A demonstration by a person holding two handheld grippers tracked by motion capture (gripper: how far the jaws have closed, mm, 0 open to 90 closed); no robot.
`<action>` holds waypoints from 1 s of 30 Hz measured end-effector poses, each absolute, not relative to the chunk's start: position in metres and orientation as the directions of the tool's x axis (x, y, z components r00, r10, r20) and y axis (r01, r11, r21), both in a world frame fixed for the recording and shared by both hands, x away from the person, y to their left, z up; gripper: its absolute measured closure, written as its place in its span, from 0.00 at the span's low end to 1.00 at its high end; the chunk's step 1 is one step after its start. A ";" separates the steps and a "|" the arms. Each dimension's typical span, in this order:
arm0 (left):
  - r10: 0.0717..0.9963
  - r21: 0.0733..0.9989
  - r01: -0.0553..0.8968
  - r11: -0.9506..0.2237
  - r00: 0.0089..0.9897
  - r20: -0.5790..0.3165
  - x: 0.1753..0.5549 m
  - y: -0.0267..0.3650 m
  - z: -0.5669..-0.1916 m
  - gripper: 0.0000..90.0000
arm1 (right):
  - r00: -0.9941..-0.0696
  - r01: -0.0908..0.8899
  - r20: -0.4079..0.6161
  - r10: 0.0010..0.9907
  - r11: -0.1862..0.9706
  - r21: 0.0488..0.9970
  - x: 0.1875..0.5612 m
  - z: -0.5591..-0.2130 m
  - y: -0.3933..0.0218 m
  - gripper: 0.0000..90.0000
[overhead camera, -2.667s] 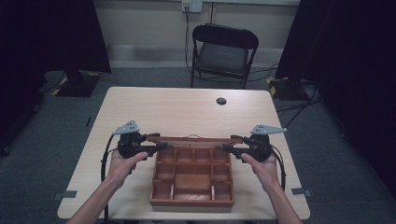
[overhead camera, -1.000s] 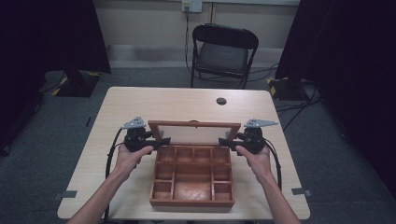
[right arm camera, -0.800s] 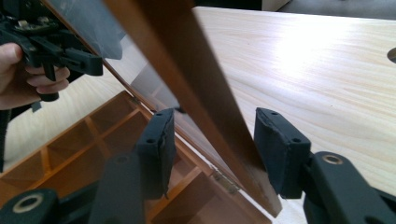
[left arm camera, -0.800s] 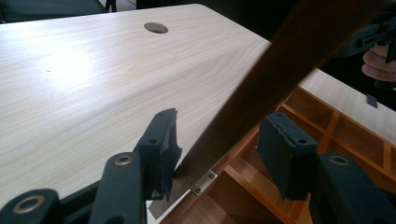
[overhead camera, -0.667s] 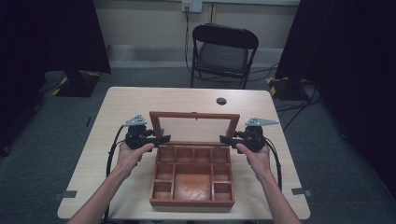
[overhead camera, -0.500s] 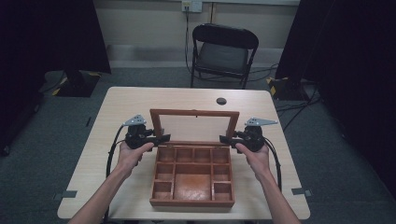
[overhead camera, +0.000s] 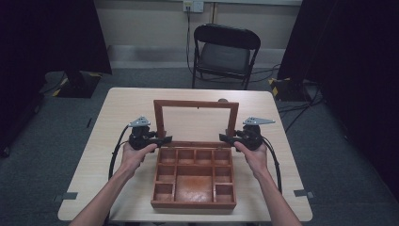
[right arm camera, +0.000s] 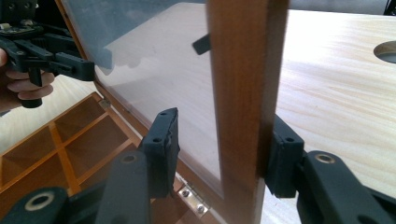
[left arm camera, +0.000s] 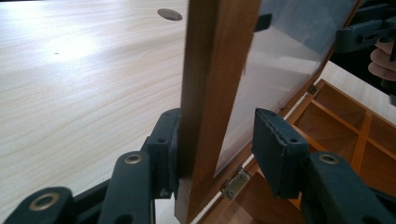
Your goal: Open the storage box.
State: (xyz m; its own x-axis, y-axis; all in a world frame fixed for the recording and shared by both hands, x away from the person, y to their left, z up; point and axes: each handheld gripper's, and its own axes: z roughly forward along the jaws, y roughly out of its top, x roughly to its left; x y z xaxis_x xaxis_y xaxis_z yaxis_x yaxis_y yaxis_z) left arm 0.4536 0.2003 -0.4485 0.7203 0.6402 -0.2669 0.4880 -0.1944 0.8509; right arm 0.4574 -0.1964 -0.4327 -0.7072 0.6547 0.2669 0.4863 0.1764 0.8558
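A wooden compartment box [overhead camera: 193, 205] lies on the table with its glass-paned lid [overhead camera: 195, 104] standing upright at the back edge. My left gripper [overhead camera: 162, 140] straddles the lid's left side rail [left arm camera: 215, 70]: one pad [left arm camera: 168, 144] touches the wood, the other [left arm camera: 275, 149] stands off it on the glass side. My right gripper [overhead camera: 227, 138] straddles the right side rail [right arm camera: 243, 70]. Its jaws have just been closing with the rail between them; one pad [right arm camera: 280, 154] is against the wood, the other [right arm camera: 163, 144] is still apart.
The light wooden table [overhead camera: 117, 122] has a round dark grommet [left arm camera: 169, 14] beyond the lid. A black folding chair [overhead camera: 225, 52] stands behind the table. The box holds several bare compartments [overhead camera: 195, 181]. Cables trail from each gripper toward the table's front edge.
The lid has swung up from nearly flat over the box to upright. Both grippers stayed on its side rails, shifting slightly back as it rose.
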 end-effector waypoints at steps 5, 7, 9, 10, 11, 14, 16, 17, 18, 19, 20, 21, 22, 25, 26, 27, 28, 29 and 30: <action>0.643 0.845 0.494 -0.203 0.718 -0.265 0.458 0.201 -0.449 0.60 | -0.704 0.482 0.260 0.661 0.175 0.859 0.461 -0.431 -0.195 0.61; 0.642 0.847 0.497 -0.191 0.715 -0.275 0.458 0.200 -0.450 0.60 | -0.701 0.483 0.263 0.663 0.170 0.859 0.463 -0.433 -0.196 0.61; 0.641 0.844 0.504 -0.186 0.713 -0.284 0.461 0.201 -0.451 0.61 | -0.696 0.490 0.276 0.663 0.157 0.857 0.465 -0.435 -0.196 0.61; 0.639 0.842 0.506 -0.189 0.714 -0.286 0.463 0.201 -0.451 0.61 | -0.695 0.490 0.278 0.663 0.154 0.858 0.466 -0.436 -0.196 0.61; 0.637 0.839 0.506 -0.199 0.718 -0.281 0.464 0.201 -0.450 0.61 | -0.694 0.491 0.281 0.663 0.151 0.858 0.467 -0.436 -0.196 0.61; 0.637 0.835 0.510 -0.204 0.717 -0.282 0.466 0.201 -0.449 0.61 | -0.691 0.494 0.288 0.663 0.142 0.858 0.469 -0.437 -0.196 0.61; 0.634 0.835 0.513 -0.198 0.717 -0.290 0.467 0.202 -0.450 0.61 | -0.688 0.495 0.297 0.663 0.130 0.859 0.470 -0.438 -0.196 0.62; 0.635 0.833 0.519 -0.190 0.712 -0.299 0.467 0.202 -0.451 0.61 | -0.685 0.500 0.307 0.661 0.119 0.858 0.470 -0.438 -0.196 0.62; 0.635 0.834 0.519 -0.185 0.711 -0.302 0.468 0.202 -0.452 0.61 | -0.682 0.500 0.312 0.662 0.111 0.859 0.471 -0.439 -0.196 0.62; 0.637 0.835 0.520 -0.181 0.709 -0.303 0.468 0.202 -0.452 0.61 | -0.680 0.500 0.311 0.664 0.110 0.859 0.471 -0.439 -0.196 0.62; 0.639 0.835 0.523 -0.173 0.704 -0.309 0.468 0.201 -0.452 0.61 | -0.679 0.502 0.313 0.664 0.109 0.858 0.472 -0.440 -0.196 0.62; 0.641 0.833 0.525 -0.173 0.703 -0.309 0.468 0.201 -0.452 0.61 | -0.678 0.504 0.317 0.663 0.106 0.857 0.473 -0.440 -0.196 0.62; 0.642 0.832 0.525 -0.177 0.702 -0.307 0.469 0.201 -0.453 0.61 | -0.676 0.507 0.320 0.664 0.104 0.856 0.474 -0.441 -0.196 0.61; 0.642 0.831 0.532 -0.167 0.697 -0.318 0.470 0.201 -0.454 0.60 | -0.673 0.510 0.325 0.665 0.098 0.855 0.476 -0.442 -0.196 0.61; 0.643 0.830 0.533 -0.166 0.696 -0.319 0.470 0.201 -0.454 0.60 | -0.673 0.510 0.326 0.663 0.097 0.855 0.476 -0.443 -0.196 0.61; 0.644 0.828 0.534 -0.169 0.696 -0.317 0.470 0.201 -0.454 0.60 | -0.672 0.511 0.328 0.664 0.095 0.854 0.477 -0.443 -0.196 0.61; 0.646 0.827 0.536 -0.170 0.695 -0.317 0.471 0.202 -0.454 0.60 | -0.671 0.515 0.328 0.665 0.099 0.852 0.478 -0.444 -0.196 0.60; 0.650 0.825 0.538 -0.172 0.692 -0.315 0.471 0.202 -0.454 0.60 | -0.671 0.517 0.329 0.665 0.101 0.850 0.479 -0.443 -0.195 0.60; 0.648 0.824 0.540 -0.172 0.692 -0.318 0.472 0.203 -0.454 0.60 | -0.671 0.519 0.328 0.665 0.104 0.849 0.480 -0.443 -0.195 0.60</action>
